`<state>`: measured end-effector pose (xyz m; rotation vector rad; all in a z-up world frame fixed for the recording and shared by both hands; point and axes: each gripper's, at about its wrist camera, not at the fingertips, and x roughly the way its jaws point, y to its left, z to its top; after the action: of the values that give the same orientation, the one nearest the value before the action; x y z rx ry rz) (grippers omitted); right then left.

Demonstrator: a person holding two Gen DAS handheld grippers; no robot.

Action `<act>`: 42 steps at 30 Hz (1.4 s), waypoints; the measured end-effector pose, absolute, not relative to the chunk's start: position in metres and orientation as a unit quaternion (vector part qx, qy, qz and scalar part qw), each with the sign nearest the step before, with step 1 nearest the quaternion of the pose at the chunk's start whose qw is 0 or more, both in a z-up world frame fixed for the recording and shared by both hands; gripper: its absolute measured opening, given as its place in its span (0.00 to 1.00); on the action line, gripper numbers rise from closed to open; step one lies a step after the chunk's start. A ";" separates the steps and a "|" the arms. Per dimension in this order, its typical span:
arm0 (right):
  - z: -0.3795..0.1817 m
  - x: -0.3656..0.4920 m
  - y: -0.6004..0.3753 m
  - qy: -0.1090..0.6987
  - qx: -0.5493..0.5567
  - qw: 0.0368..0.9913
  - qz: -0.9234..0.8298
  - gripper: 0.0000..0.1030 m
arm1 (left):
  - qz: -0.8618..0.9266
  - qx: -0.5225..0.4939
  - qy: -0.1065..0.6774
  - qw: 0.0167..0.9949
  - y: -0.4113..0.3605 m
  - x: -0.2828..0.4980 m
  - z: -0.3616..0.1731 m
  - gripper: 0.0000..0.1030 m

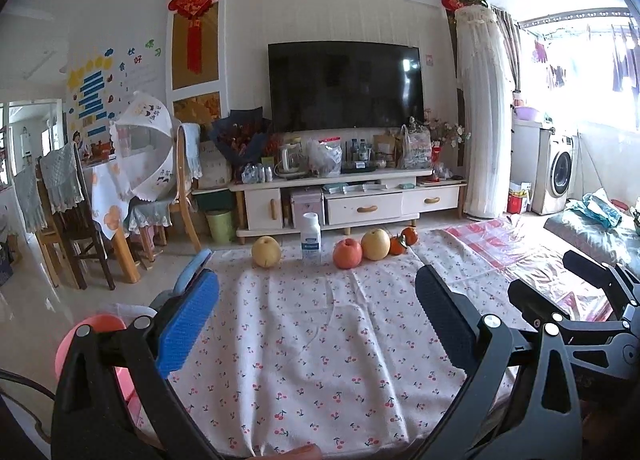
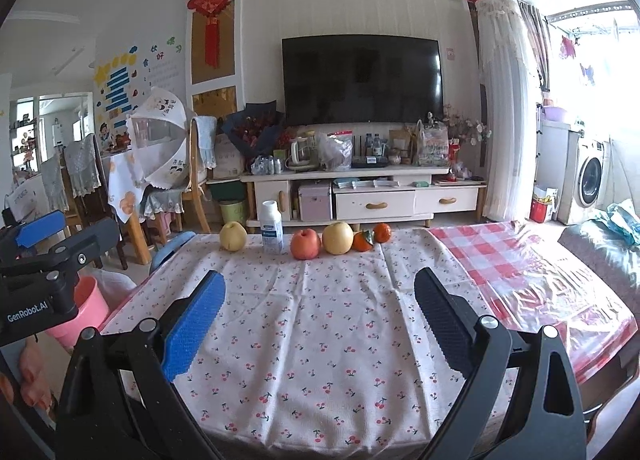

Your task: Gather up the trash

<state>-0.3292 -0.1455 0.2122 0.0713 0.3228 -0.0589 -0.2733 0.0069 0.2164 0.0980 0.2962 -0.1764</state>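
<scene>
Both tongs are released, jaws spread wide with nothing between them. The left tongs (image 1: 316,300) hover above the near part of the counter (image 1: 304,360), which is covered by a white cloth printed with cherries; the right tongs (image 2: 318,300) hover over the same cloth, to the right of the left unit. Along the far edge of the counter stands a row of items: a yellow pear (image 2: 231,236), an upright white plastic bottle (image 2: 271,227) with a blue label just beside it, a red apple (image 2: 305,244), a second yellow pear (image 2: 337,238) touching the apple, and two oranges (image 2: 372,238). The bottle is well apart from both tongs. A pink bucket (image 2: 86,310) sits on the floor beside the counter's left edge, below the left unit. A red-and-white checked cloth under clear plastic (image 2: 516,272) covers the right part of the counter. Behind the counter, a television (image 2: 362,79) hangs above a white cabinet.
</scene>
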 end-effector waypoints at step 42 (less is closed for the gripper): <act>0.189 -0.307 -0.150 0.192 0.029 0.981 -0.017 0.94 | -0.067 0.061 0.174 0.981 -0.003 -0.244 0.191 0.96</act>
<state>-0.3075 -0.1503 0.1887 0.0584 0.3859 -0.0333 -0.2438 -0.0030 0.1906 0.1224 0.3495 -0.1346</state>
